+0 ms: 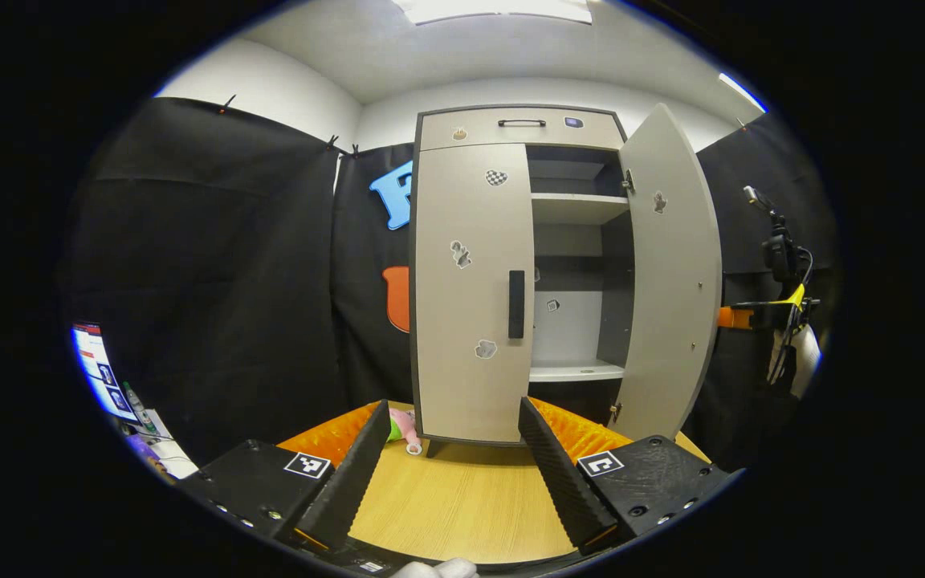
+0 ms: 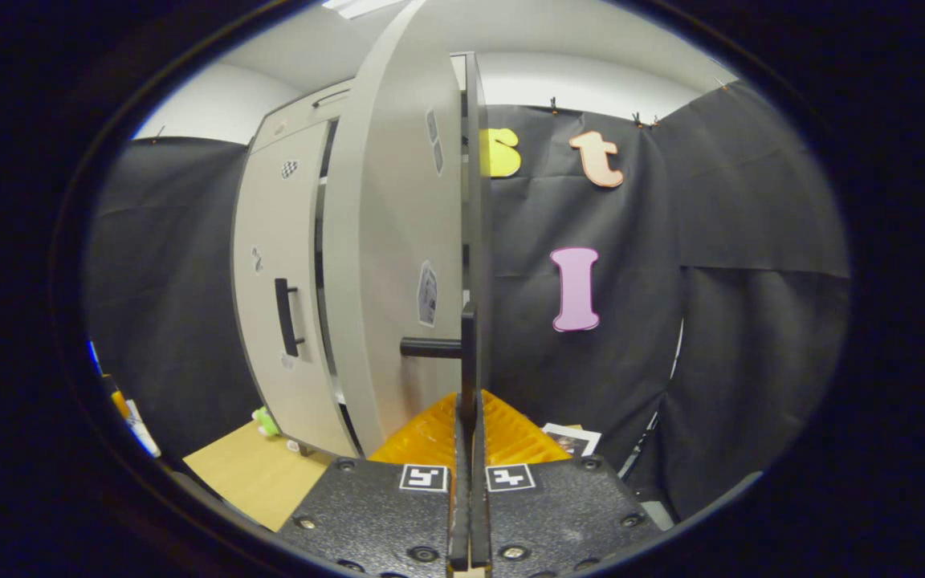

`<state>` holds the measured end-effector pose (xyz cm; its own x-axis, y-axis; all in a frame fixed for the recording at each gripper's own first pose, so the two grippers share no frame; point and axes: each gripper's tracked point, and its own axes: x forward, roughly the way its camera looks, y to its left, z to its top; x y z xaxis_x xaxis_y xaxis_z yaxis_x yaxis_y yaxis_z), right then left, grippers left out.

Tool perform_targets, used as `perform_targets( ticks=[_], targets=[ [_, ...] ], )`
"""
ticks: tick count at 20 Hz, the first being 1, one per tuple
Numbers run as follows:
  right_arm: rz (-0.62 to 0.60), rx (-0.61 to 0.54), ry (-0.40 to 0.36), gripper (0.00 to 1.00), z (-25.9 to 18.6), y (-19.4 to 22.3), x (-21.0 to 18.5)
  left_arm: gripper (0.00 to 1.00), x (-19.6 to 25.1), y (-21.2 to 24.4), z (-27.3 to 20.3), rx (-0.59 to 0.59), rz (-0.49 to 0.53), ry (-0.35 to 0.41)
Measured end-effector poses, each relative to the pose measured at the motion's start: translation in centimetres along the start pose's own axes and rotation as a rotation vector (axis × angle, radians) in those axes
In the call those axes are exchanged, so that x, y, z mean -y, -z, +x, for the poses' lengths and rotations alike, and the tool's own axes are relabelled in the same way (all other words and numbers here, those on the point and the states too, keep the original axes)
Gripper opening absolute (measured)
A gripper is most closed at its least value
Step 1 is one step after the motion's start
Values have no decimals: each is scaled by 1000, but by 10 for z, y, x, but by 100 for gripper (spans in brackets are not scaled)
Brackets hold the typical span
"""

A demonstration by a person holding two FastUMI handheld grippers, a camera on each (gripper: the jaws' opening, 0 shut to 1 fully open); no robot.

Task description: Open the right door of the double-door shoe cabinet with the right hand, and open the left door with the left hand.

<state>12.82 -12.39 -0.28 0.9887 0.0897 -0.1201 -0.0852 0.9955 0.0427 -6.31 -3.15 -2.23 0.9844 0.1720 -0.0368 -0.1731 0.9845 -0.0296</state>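
The shoe cabinet is seen standing upright at the far end of a wooden table, in front of the black cloth wall. Its right door is swung wide open, so that pale shelves inside are exposed. Its left door is shut flat against the frame, with a dark vertical handle near its inner edge and several small stickers on its face. Above both doors a drawer with a dark bar pull is noted. In the left gripper view the left gripper is held near, over the table and short of the left door, touching nothing; its jaws are spread wide. In the right gripper view the right gripper is seen right at the free edge of the open right door, whose edge runs straight up from between its fingers; the door's handle juts out to the left just above. The jaws are drawn close together, and the door edge appears pinched between them, though contact itself is hidden. At the cabinet's foot on the left a small pink and green toy is seen lying on the table. An orange ridged mat is spread under the cabinet's base.
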Motion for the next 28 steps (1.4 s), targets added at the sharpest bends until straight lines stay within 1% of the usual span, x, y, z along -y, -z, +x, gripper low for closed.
perform_targets(
  ticks=[2, 4, 7, 8, 9, 10, 11, 12, 14, 16, 19, 22, 24, 26, 28],
  targets=[
    [5, -5, 4, 4, -1, 1, -2, 96, -3, 0, 0, 1, 0, 1],
    [-4, -14, 28, 5, -5, 1, 0, 96, -7, 0, 3, 0, 0, 7],
    [-47, 27, 64, 6, -20, -11, 0, 96, -15, 1, 8, 2, 4, 16],
    [-66, 34, 86, 6, -28, -16, 1, 96, -18, 1, 10, 4, 6, 20],
    [-76, 46, 96, 17, -37, -19, -3, 96, -19, 1, 13, 3, 4, 27],
    [-79, 59, 99, 24, -47, -22, -7, 96, -22, 2, 15, 2, 3, 30],
    [-75, 73, 118, 35, -55, -23, -9, 96, -24, 0, 19, 6, 3, 34],
    [-68, 90, 132, 41, -63, -24, -12, 96, -24, 0, 23, 7, 1, 40],
    [-41, 114, 90, 70, -78, -21, -35, 96, -25, -3, 32, 13, -9, 56],
    [-31, 105, 75, 100, -88, -6, -53, 96, -25, -1, 42, 5, -1, 75],
    [-45, 66, 62, 100, -99, 24, -80, 96, -25, 3, 54, 1, 19, 96],
    [-23, 21, 28, 100, -104, 54, -113, 96, -16, 5, 71, -8, 22, 135],
    [-18, -24, 14, 100, -104, 71, -129, 96, -13, 4, 84, -16, 50, 144],
    [-10, -37, 1, 100, -105, 73, -139, 96, -1, 2, 100, -13, 46, 174],
    [-22, -39, 7, 100, -106, 73, -142, 96, 13, -6, 116, -1, 37, 208]
  ],
)
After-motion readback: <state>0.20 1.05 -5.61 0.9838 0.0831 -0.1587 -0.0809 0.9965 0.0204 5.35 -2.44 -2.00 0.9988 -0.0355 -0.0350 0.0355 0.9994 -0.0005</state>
